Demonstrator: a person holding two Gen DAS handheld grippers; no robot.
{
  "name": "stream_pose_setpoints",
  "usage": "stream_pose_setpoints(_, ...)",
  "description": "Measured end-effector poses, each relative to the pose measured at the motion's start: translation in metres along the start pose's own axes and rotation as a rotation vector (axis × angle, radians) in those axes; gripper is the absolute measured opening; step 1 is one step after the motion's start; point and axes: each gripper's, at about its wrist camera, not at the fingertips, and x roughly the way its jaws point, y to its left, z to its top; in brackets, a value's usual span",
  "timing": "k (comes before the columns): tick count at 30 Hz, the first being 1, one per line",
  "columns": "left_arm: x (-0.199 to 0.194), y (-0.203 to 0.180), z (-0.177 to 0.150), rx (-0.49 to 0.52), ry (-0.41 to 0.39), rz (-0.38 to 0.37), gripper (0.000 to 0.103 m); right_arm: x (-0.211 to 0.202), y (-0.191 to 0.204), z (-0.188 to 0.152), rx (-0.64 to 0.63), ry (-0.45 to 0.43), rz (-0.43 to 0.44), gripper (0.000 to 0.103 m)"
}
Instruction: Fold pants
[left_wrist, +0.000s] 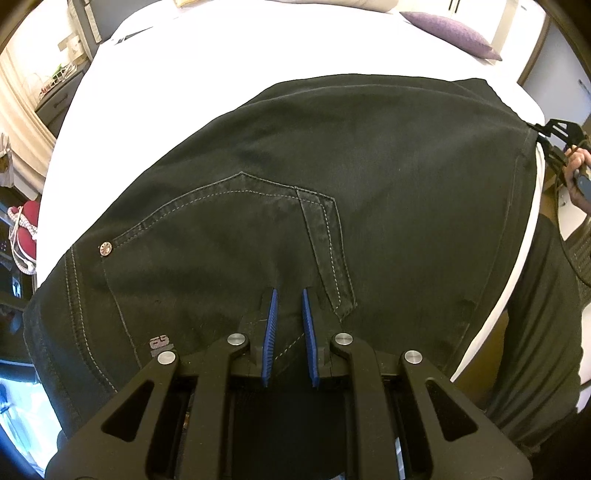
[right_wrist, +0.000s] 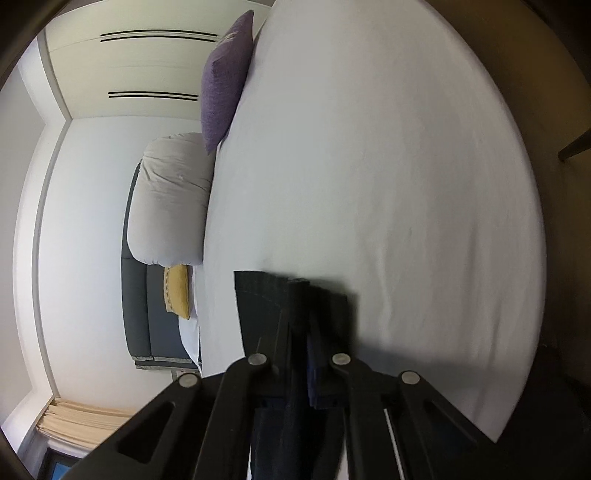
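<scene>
One pair of dark pants (left_wrist: 295, 192) on the bed (left_wrist: 221, 62), and two grippers on the job. The pants lie flat on the white sheet, near the bed's front edge, back side up: one stitched back pocket, one metal rivet (left_wrist: 105, 249) at its corner, one small label patch (left_wrist: 159, 344) by the side seam. The waistband end sits low in the left wrist view, right under that camera, and the cloth runs away from it up and to the right across the sheet, so the long axis goes from bottom left to top right there.

Left gripper (left_wrist: 289, 295) points steeply down at the seat of the pants. Its two blue pads (left_wrist: 270, 332) stand close together with a narrow strip of dark cloth showing between them; whether they actually pinch it, I cannot tell.

Right gripper (right_wrist: 301, 295) is clamped on the far end of the pants, the fabric edge (right_wrist: 258, 291) sticking out past the fingertips, blurred. In the left wrist view that same gripper (left_wrist: 550, 136) meets the pants' far corner, with a hand (left_wrist: 578, 173) behind it.

Pillows: one purple cushion (right_wrist: 225, 77), one large grey pillow (right_wrist: 170, 199), one yellow cushion (right_wrist: 177, 291), all at the head of the bed.
</scene>
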Motion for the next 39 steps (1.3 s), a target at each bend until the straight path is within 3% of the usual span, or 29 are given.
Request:
stream_pose_setpoints(9,-0.001,-0.001,-0.012,0.006,0.013,-0.004,0.013,-0.001,0.000,0.001,0.006,0.011,-0.049,0.007)
stream_pose_setpoints(13,-0.002,0.002,-0.016,0.003,0.011,-0.011,0.013,0.008,-0.010,0.010,0.021,0.039,-0.023,0.005)
stream_pose_setpoints(16,-0.005,0.005,-0.022,-0.005,0.004,-0.017,0.013,-0.002,-0.011,0.014,0.006,0.001,0.007,0.008)
stream_pose_setpoints(18,-0.006,0.008,-0.025,-0.013,-0.003,-0.024,0.013,-0.027,-0.012,0.022,0.026,-0.109,-0.045,0.022)
stream_pose_setpoints(19,-0.006,0.008,-0.026,-0.017,-0.008,-0.027,0.013,-0.039,-0.012,0.025,0.030,-0.157,-0.074,0.045)
stream_pose_setpoints(21,-0.005,0.011,-0.027,-0.019,-0.014,-0.028,0.013,-0.059,0.000,0.026,-0.010,-0.179,-0.058,0.049)
stream_pose_setpoints(24,-0.005,0.012,-0.030,-0.023,-0.026,-0.025,0.013,-0.069,0.048,-0.005,-0.218,-0.064,-0.004,0.049)
stream_pose_setpoints(26,-0.005,0.013,-0.032,-0.027,-0.031,-0.026,0.013,-0.060,0.070,-0.048,-0.304,0.113,0.063,0.049)
stream_pose_setpoints(28,-0.006,0.015,-0.036,-0.027,-0.035,-0.029,0.013,-0.046,0.078,-0.103,-0.332,0.304,0.123,0.049)
stream_pose_setpoints(33,-0.011,0.020,-0.043,-0.057,-0.056,-0.045,0.014,-0.014,0.068,-0.227,-0.307,0.652,0.146,0.049)
stream_pose_setpoints(37,-0.020,0.030,-0.045,-0.084,-0.069,-0.069,0.014,0.005,0.062,-0.280,-0.319,0.773,0.107,0.049)
stream_pose_setpoints(39,-0.027,0.035,-0.047,-0.100,-0.085,-0.054,0.014,0.014,0.061,-0.291,-0.328,0.803,0.085,0.049)
